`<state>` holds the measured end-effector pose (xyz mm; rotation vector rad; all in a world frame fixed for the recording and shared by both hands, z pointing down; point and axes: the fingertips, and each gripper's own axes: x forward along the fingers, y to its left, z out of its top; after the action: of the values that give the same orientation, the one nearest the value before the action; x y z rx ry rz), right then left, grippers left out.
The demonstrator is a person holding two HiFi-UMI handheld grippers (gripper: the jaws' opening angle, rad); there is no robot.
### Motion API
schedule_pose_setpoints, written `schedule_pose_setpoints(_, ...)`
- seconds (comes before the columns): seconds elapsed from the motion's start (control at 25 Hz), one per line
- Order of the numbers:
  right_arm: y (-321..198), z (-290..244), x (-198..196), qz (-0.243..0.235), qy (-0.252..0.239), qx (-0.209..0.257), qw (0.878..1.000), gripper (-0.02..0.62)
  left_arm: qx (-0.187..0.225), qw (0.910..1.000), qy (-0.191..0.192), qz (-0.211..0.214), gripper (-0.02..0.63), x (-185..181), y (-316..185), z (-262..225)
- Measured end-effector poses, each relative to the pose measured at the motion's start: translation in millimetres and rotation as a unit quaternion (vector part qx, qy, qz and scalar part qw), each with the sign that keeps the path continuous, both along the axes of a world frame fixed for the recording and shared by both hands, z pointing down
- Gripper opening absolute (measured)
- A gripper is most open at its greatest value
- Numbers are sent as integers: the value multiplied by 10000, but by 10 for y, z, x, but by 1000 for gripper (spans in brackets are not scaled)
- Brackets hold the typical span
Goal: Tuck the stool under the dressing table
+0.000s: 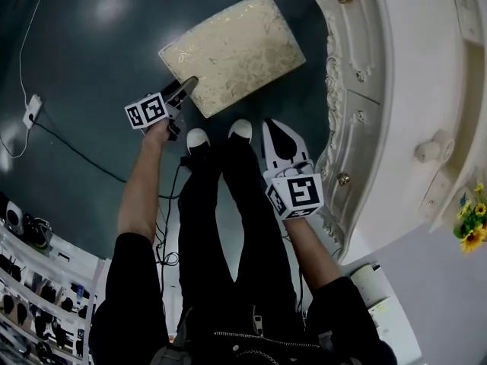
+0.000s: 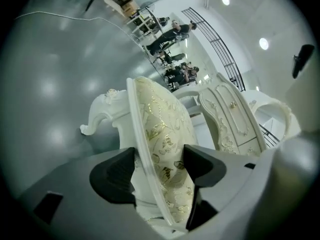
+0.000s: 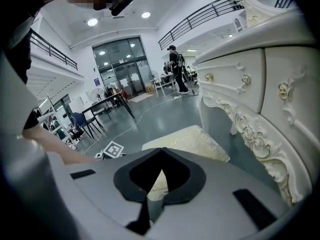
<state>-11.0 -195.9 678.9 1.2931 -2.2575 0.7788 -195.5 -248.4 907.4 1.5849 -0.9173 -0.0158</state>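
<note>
The stool (image 1: 232,52) has a cream seat with a gold pattern and stands on the dark floor, left of the white carved dressing table (image 1: 396,90). My left gripper (image 1: 181,91) is at the seat's near left corner. In the left gripper view its jaws (image 2: 159,171) straddle the seat's edge (image 2: 160,119), with the pads against the cushion and the white rim. My right gripper (image 1: 283,135) hangs shut and empty between the stool and the dressing table, above the person's right foot. In the right gripper view its tips (image 3: 161,151) meet, with the stool (image 3: 185,141) ahead of them.
The person's white-toed shoes (image 1: 198,139) stand just behind the stool. A cable (image 1: 68,147) and a white adapter (image 1: 32,111) lie on the floor at left. Shelves (image 1: 38,310) fill the lower left corner. Yellow flowers (image 1: 473,230) are on the dressing table's right end.
</note>
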Motion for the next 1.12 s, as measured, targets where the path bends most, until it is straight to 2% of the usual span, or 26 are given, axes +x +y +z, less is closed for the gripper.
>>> schedule_pose_setpoints(0.12,-26,19,37,55,-5,15,10000,6,48,9990,38,452,316,18,-212,-7)
schedule_pose_setpoints(0.2,-20,43,75,80,7,4,10000,6,87,9982,36,597,316,73,-317,-19)
schedule_pose_setpoints(0.6,-52,90,243,305,16,-20,9995,6,287,9950,174,937,314,843,-723,-43)
schedule_pose_setpoints(1.12,-213,129,461,456,35,90,9989,6,340,9913,395,1212,314,1804,-940,-55)
